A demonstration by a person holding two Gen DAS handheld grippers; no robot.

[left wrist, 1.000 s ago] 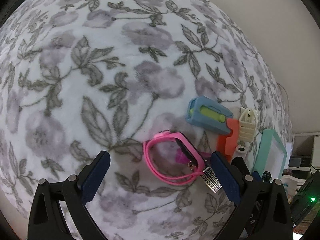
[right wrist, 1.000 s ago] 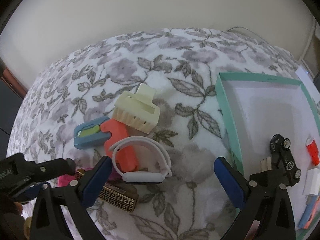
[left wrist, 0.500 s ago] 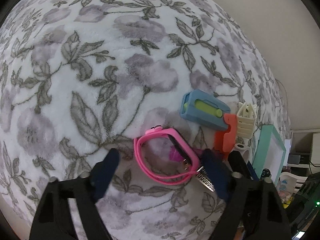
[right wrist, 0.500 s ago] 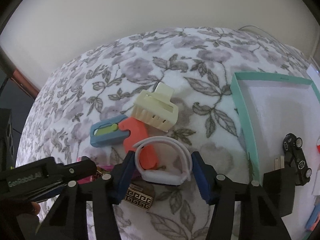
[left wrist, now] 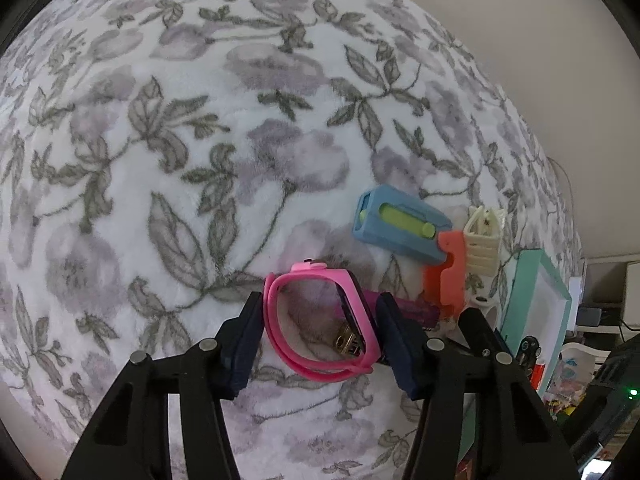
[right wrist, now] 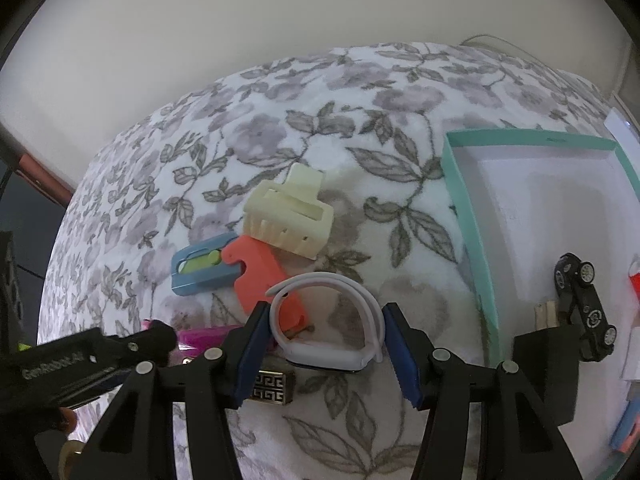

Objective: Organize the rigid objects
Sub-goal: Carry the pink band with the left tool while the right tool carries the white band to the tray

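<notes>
A pink wristband watch (left wrist: 320, 324) lies on the floral blanket (left wrist: 200, 160). My left gripper (left wrist: 320, 316) is shut on it, one blue pad on each side of the band. A white wristband watch (right wrist: 328, 324) lies near the front of the blanket (right wrist: 360, 140) in the right wrist view. My right gripper (right wrist: 324, 328) is shut on it, pads against both sides of the loop. A teal box (right wrist: 472, 208) stands to the right with a black toy car (right wrist: 584, 308) inside. The box also shows in the left wrist view (left wrist: 520, 300).
A blue-and-green case (right wrist: 200, 268), an orange piece (right wrist: 264, 276) and a cream hair claw (right wrist: 288, 212) lie in a cluster behind the white watch. A gold patterned clip (right wrist: 272, 388) and a purple item (right wrist: 208, 336) lie at front left. The left gripper's body (right wrist: 80, 364) reaches in there.
Both grippers have closed from wide open: the left onto the pink watch, the right onto the white watch. Both moved in closer to the cluster.
</notes>
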